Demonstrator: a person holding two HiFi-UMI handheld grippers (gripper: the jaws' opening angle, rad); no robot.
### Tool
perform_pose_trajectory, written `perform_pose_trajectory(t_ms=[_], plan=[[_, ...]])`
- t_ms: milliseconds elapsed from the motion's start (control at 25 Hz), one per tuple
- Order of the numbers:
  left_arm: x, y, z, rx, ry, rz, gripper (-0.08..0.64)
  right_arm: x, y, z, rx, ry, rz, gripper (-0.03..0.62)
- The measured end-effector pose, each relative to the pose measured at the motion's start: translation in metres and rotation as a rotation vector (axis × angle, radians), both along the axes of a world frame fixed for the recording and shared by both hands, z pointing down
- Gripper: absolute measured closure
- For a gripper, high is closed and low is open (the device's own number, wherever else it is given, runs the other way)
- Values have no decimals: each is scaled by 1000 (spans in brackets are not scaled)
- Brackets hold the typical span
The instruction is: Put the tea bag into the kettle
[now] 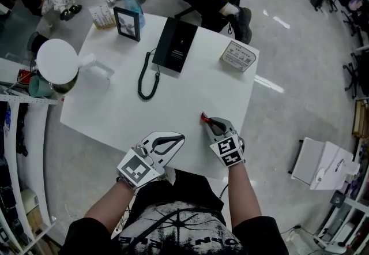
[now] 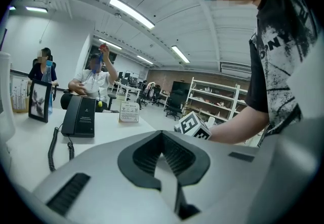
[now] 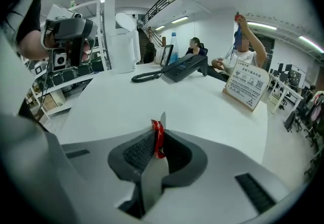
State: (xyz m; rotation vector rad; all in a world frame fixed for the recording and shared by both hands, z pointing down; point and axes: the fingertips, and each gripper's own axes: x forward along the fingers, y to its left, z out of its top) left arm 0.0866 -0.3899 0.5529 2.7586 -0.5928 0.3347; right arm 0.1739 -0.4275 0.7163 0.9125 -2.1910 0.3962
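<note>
**A:** Where is the tea bag right now?

**B:** The red tea bag (image 3: 158,139) is in the right claw (image 3: 160,127). The jaws are clamped on it, low over the near edge of the white counter (image 1: 190,95). Only a thin edge of the bag seems to be caught between the pads.

**A:** So it could slip?

**B:** That's my main worry. With so little of it pinched, a quick swing could shake it loose onto the counter or the floor.

**A:** And the kettle?

**B:** The white kettle (image 1: 57,63) stands well apart from the bag, at the far left corner, and it looks to overhang the edge. A careless bump there could push it off. Its lid looks tipped up in the right gripper view, but I can't tell how wide the mouth is. A bag released off-centre may land on the rim.

**A:** Anything in the way?

**B:** The telephone's coiled cord (image 1: 147,78) lies between claw and kettle, so a low carry might snag it. The left claw (image 1: 177,138) has its jaws together and empty, and it sits near the likely path.
</note>
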Motion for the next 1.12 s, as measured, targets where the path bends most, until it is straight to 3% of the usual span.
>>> perform_pose_trajectory(t_ms=[400, 1120], plan=[[-34, 5, -23, 52, 11, -106, 552, -23, -1, -51, 142, -94, -23, 537], [-156, 77, -92, 253, 20, -298, 552, -120, 68, -188, 420, -234, -99, 537]])
